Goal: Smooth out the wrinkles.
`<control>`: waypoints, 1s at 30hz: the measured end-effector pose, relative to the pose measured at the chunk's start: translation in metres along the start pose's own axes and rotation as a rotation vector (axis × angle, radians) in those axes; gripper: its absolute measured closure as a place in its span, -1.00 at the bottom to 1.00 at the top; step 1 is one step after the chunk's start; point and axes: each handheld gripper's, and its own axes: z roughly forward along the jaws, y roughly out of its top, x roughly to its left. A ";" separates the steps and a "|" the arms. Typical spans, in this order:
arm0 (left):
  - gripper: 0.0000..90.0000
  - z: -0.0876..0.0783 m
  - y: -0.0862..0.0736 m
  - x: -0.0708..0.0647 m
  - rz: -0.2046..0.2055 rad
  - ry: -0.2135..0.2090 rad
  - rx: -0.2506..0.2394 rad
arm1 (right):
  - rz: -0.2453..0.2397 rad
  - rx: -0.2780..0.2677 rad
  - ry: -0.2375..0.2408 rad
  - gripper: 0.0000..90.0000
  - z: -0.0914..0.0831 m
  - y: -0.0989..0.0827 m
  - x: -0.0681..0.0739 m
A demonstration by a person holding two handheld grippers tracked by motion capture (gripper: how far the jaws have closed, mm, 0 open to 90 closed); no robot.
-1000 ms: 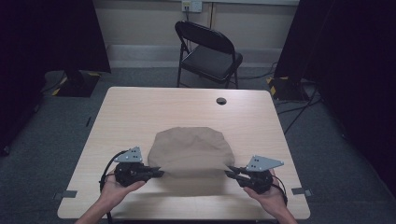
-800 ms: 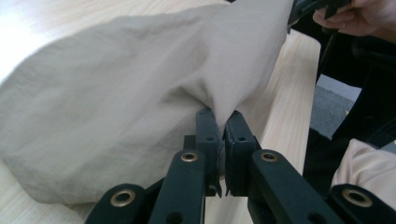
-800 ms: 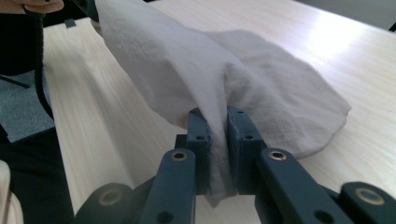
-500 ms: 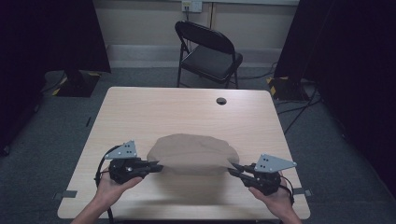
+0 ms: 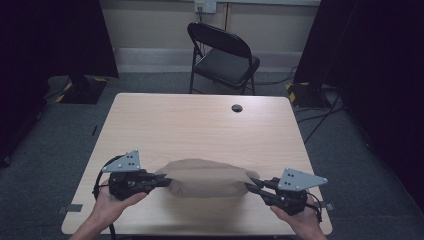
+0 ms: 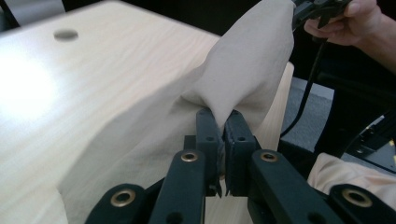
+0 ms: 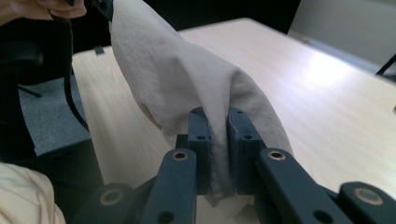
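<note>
I have the beige cloth [image 5: 205, 177] pinched at both ends — the left gripper [image 5: 162, 182] has its jaws pressed together on one edge, the right gripper [image 5: 252, 184] on the other, and each gripper view shows fabric bunched tight between the pads. A second ago the cloth lay spread flat across the near half of the counter [image 5: 200, 120], a wide rounded sheet. Now both hands have come up and toward me, and the sheet has gathered into a narrow band slung between the two grippers, its near edge lifted while the far part still seems to trail on the wood. In the left gripper view the cloth [image 6: 233, 70] rises in a ridge toward the other hand [image 6: 359, 18]; the right gripper view shows the cloth [image 7: 187, 79] doing the same the other way.

I read this as the lift that starts a fold or a carry — the grips held through the rise, so nothing slipped. Next I judge the raised edge wants carrying over the far part, with both hands kept level so the band does not twist.
</note>
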 end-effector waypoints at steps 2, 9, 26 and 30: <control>0.93 0.007 -0.004 0.008 -0.027 -0.010 0.011 | 0.009 0.009 0.006 0.80 0.004 -0.003 -0.003; 0.93 0.033 -0.010 0.042 -0.107 -0.021 0.060 | 0.079 0.060 -0.001 0.77 0.028 -0.015 -0.034; 0.92 0.067 -0.019 0.100 -0.253 0.017 0.076 | 0.177 0.117 -0.039 0.85 0.082 -0.022 -0.095; 0.92 0.080 -0.021 0.119 -0.288 0.047 0.082 | 0.205 0.134 -0.062 0.80 0.094 -0.026 -0.105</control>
